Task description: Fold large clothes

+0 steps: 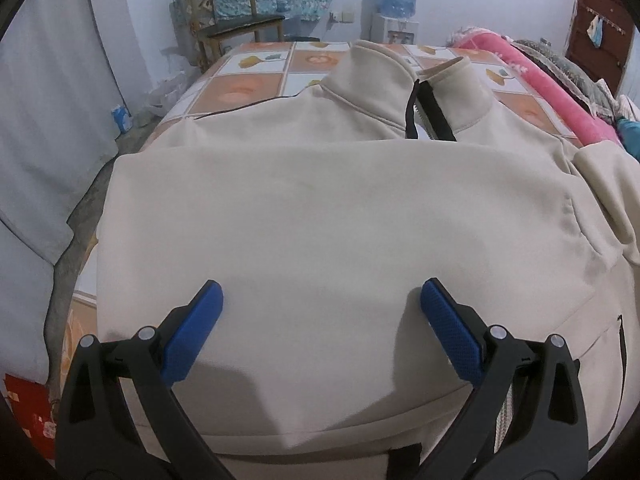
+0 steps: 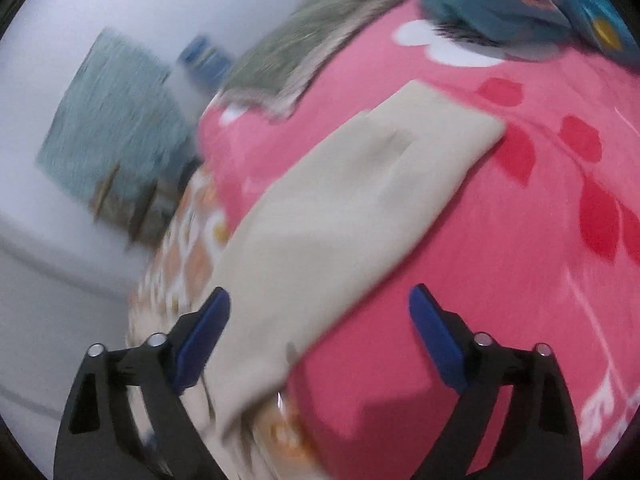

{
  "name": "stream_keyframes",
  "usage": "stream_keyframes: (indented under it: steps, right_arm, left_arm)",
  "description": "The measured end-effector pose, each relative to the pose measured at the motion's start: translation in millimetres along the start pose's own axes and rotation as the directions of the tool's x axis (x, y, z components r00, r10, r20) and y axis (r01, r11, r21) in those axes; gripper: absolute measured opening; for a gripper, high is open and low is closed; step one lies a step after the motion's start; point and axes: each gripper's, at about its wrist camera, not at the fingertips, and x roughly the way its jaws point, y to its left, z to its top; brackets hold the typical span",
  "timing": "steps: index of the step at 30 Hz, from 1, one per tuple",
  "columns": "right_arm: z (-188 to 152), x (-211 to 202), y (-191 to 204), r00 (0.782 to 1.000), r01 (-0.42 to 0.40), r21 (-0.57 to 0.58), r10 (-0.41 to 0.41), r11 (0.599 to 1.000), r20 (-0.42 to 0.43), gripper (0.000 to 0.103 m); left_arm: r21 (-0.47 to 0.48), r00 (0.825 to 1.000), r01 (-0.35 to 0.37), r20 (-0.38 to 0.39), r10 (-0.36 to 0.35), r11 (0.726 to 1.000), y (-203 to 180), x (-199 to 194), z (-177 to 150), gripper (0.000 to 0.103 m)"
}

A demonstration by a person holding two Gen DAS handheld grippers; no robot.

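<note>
The jacket (image 1: pixel 320 208) is cream with a black zip. The blanket (image 2: pixel 500 280) is pink with red leaves. The tablecloth (image 1: pixel 248 76) shows orange and white squares.

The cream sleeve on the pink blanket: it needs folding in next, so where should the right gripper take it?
Probably at the cuff end of the sleeve, coming from the pink blanket side. That end lies flat and free, so the open right gripper could pinch its edge.

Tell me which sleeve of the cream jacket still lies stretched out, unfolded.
The sleeve under the right claw, stretched onto the pink blanket; the other side is folded over the jacket.
</note>
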Motion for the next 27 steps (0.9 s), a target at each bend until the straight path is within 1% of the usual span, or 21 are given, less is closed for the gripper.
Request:
stream_keyframes:
  steps: [1, 2, 6, 10, 13, 18, 21, 24, 26, 27]
  right_arm:
    - [12.9, 3.2, -10.1, 0.999, 0.024, 0.039, -0.025, 0.999, 0.02, 0.083]
    - [18.2, 6.6, -14.0, 0.999, 0.033, 0.062, -0.035, 0.998, 0.031, 0.082]
    - [40.7, 19.8, -34.8, 0.997, 0.046, 0.147, -0.054, 0.988, 0.055, 0.078]
    - [50.2, 39.7, -49.1, 0.998, 0.054, 0.21, -0.062, 0.976, 0.033, 0.069]
    - [51.5, 45.9, -60.5, 0.997, 0.058, 0.244, -0.069, 0.968, 0.037, 0.063]
    - [58.1, 46.5, -60.8, 0.994, 0.074, 0.253, -0.091, 0.965, 0.06, 0.059]
    - [63.8, 49.7, -64.8, 0.992, 0.09, 0.267, -0.111, 0.959, 0.063, 0.051]
    - [66.3, 50.4, -67.5, 0.99, 0.103, 0.279, -0.125, 0.955, 0.063, 0.04]
    - [66.5, 47.5, -66.6, 0.989, 0.115, 0.274, -0.137, 0.955, 0.06, 0.024]
    - [66.4, 44.5, -64.9, 0.99, 0.107, 0.264, -0.128, 0.958, 0.061, 0.019]
  left_arm:
    - [0.0, 1.0, -0.001, 0.005, 0.001, 1.0, 0.0, -0.6, -0.6, 0.097]
    - [-0.001, 1.0, -0.001, 0.008, 0.001, 1.0, 0.1, -1.3, -1.3, 0.097]
    - [-0.002, 1.0, 0.0, 0.011, 0.0, 1.0, 0.4, -1.3, -1.9, 0.097]
    - [-0.003, 1.0, 0.0, 0.012, 0.0, 1.0, 0.4, -0.7, -0.8, 0.097]
    - [-0.002, 1.0, 0.001, 0.012, -0.001, 1.0, 0.5, -0.6, -0.7, 0.097]
    - [-0.002, 1.0, -0.001, 0.012, 0.001, 1.0, 0.2, -0.7, -0.8, 0.097]
    - [-0.002, 1.0, 0.0, 0.012, 0.0, 1.0, 0.2, -0.8, -0.7, 0.097]
    - [-0.002, 1.0, -0.005, 0.01, 0.005, 1.0, 0.2, -0.8, -0.6, 0.097]
    - [-0.001, 1.0, -0.005, 0.01, 0.005, 1.0, 0.2, -0.8, -0.5, 0.097]
    - [-0.001, 1.0, -0.006, 0.01, 0.006, 1.0, 0.2, -0.8, -0.5, 0.097]
